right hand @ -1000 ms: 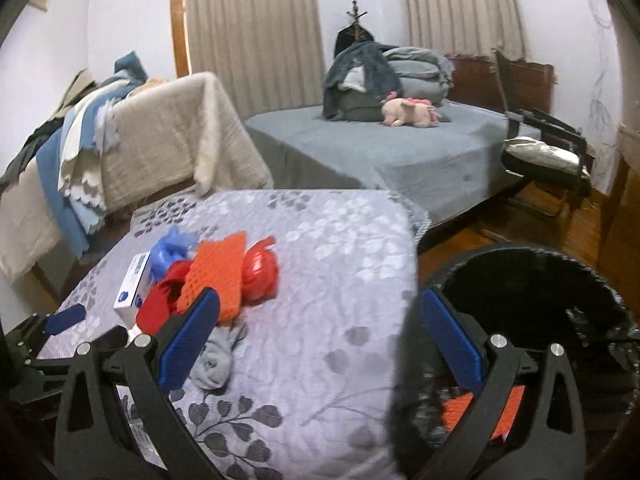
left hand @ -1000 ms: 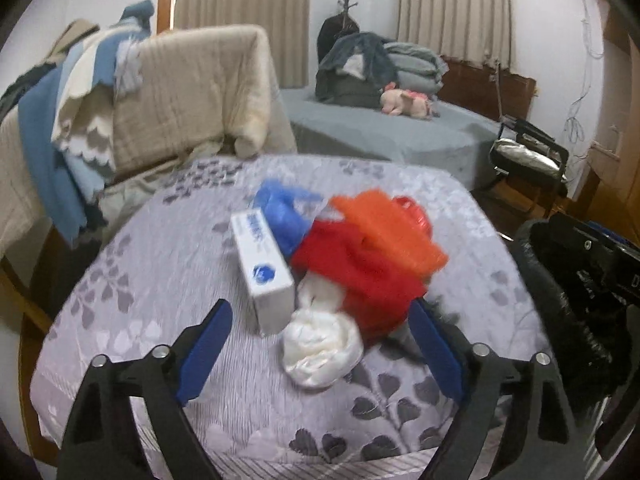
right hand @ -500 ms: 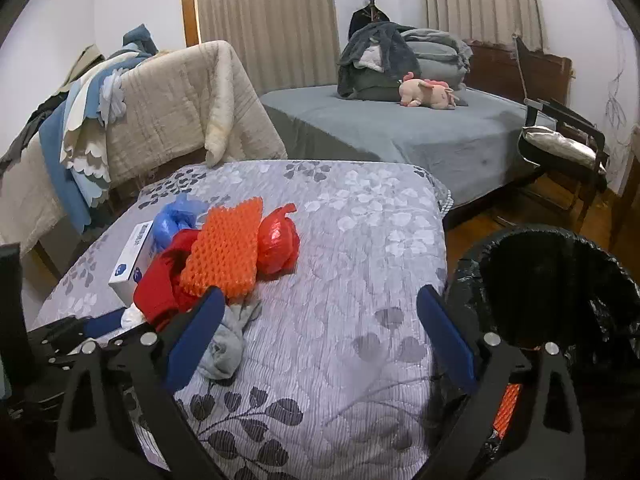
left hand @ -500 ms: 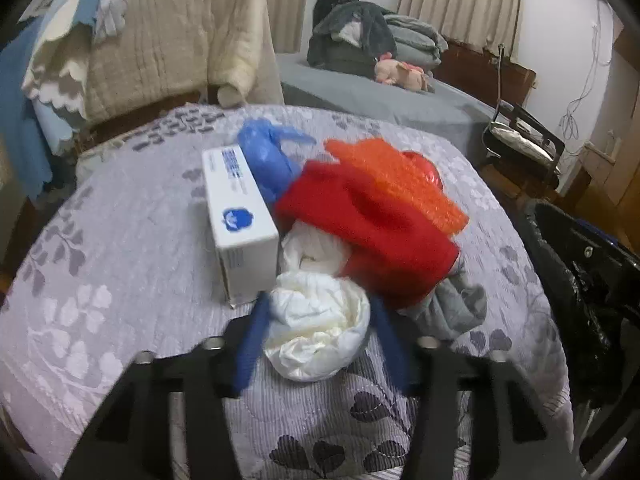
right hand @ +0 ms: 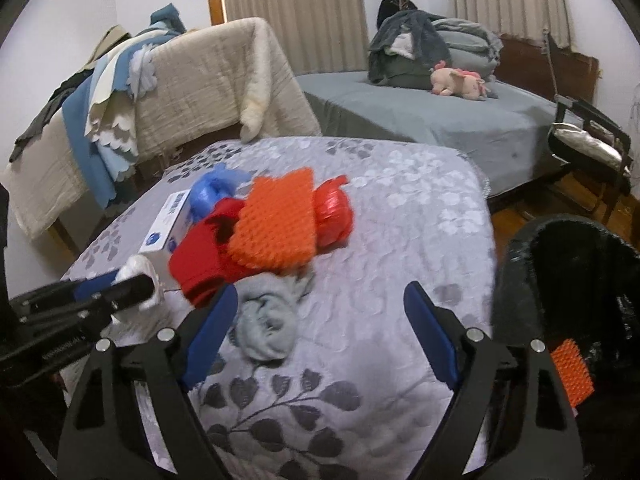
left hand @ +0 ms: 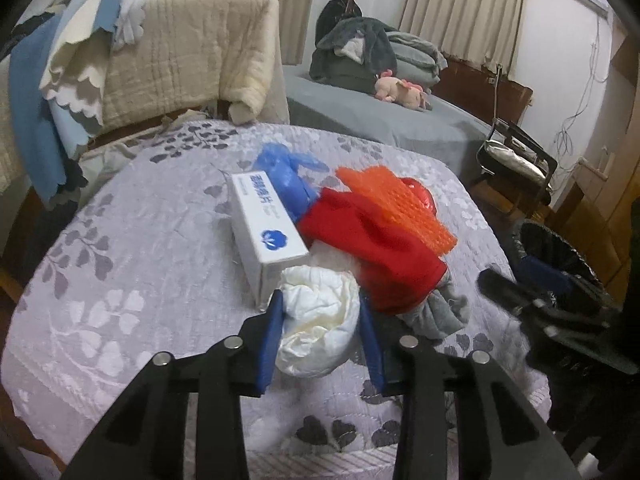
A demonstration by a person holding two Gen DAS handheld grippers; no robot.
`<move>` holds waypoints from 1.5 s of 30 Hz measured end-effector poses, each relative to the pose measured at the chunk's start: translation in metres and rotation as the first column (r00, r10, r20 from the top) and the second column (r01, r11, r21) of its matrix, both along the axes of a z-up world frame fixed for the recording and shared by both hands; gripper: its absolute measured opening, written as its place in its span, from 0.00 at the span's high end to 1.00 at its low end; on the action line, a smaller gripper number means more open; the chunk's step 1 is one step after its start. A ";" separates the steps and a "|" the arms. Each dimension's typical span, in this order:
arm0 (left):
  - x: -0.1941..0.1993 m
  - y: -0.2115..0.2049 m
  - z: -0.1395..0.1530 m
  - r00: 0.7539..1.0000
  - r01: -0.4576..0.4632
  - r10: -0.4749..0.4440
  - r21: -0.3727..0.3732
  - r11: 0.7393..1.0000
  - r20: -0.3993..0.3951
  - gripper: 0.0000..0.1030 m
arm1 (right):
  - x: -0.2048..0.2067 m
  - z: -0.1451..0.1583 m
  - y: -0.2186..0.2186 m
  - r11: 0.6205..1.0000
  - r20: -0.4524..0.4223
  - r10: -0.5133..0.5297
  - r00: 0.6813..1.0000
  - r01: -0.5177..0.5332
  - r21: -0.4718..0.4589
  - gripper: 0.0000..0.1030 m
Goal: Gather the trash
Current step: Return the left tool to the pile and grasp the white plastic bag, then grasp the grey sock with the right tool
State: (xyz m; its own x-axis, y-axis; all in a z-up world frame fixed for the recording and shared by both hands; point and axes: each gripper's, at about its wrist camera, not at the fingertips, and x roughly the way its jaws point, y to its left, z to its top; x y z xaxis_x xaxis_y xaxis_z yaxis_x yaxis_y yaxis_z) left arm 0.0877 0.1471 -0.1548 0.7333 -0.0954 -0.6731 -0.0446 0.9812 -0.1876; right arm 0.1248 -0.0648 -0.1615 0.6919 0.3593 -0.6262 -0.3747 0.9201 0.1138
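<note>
Closing on the white crumpled bag [left hand: 320, 320], the left gripper [left hand: 320, 332] has its jaws touching both sides. Beside that bag, the right gripper [right hand: 316, 332] has wide jaws closing, holding nothing, over the counter [right hand: 400, 240].

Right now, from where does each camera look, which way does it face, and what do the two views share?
Left wrist: sits on the left gripper, faces forward and down over the table; its own blue fingers are closing on the white wad; the right gripper shows at the right.
Right wrist: sits on the right gripper, faces forward and down, near the grey cloth and bin; its fingers are closing with nothing between them; the left gripper shows at the left.
Shared: trash pile, box, bed.
</note>
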 end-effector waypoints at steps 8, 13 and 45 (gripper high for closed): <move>-0.008 0.006 0.002 1.000 -0.021 0.021 0.013 1.000 0.016 0.65 | 0.000 -0.017 0.021 0.998 -0.030 0.040 0.999 -0.041 -0.041 0.31; -0.007 0.007 -0.001 1.000 -0.027 0.027 0.013 1.000 0.010 0.65 | 0.005 -0.025 0.025 0.998 -0.069 0.045 0.997 -0.048 -0.047 0.43; -0.005 -0.039 0.044 0.992 0.066 -0.068 0.030 0.997 0.107 0.65 | -0.017 0.044 -0.047 0.998 0.006 -0.020 1.000 0.020 0.063 0.81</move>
